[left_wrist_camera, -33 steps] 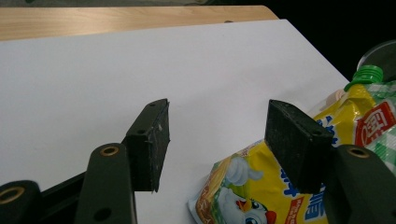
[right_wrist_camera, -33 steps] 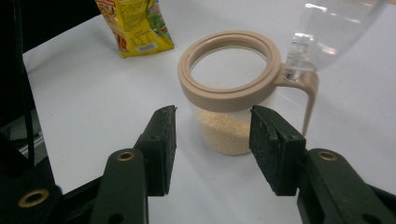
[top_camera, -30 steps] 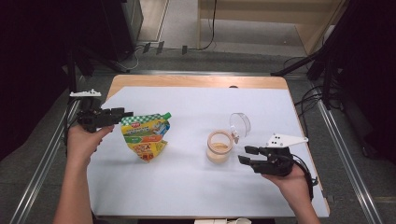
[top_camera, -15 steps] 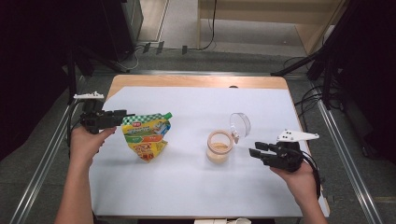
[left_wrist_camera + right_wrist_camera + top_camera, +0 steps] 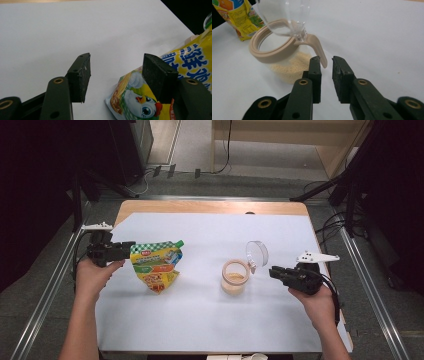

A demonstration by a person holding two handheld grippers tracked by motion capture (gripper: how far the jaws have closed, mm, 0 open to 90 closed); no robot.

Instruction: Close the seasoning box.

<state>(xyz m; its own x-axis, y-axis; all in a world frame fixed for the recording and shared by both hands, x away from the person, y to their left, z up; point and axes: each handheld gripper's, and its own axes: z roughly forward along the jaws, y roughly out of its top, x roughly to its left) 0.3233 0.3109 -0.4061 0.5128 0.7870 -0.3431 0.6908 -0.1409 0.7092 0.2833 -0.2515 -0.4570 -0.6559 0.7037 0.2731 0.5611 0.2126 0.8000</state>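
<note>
Right gripper view shows the right gripper (image 5: 326, 62), its jaws just narrowed to a slim empty gap, nosing at the tan handle of the clear lidded jar of beige granules (image 5: 287, 53), while the left gripper (image 5: 116, 75) holds jaws spread, one over the yellow printed refill pouch (image 5: 190, 65)

**Open lanes around the jar**

The jar (image 5: 235, 277) sits mid-worktop (image 5: 210, 320) with its clear lid (image 5: 257, 253) flipped up behind it, blocking the way in from behind. In front of the jar the white sheet lies bare. To its left, a wide lane runs to the pouch (image 5: 156, 265). The right gripper (image 5: 274, 271) sits just beside its handle (image 5: 320, 51).
</note>
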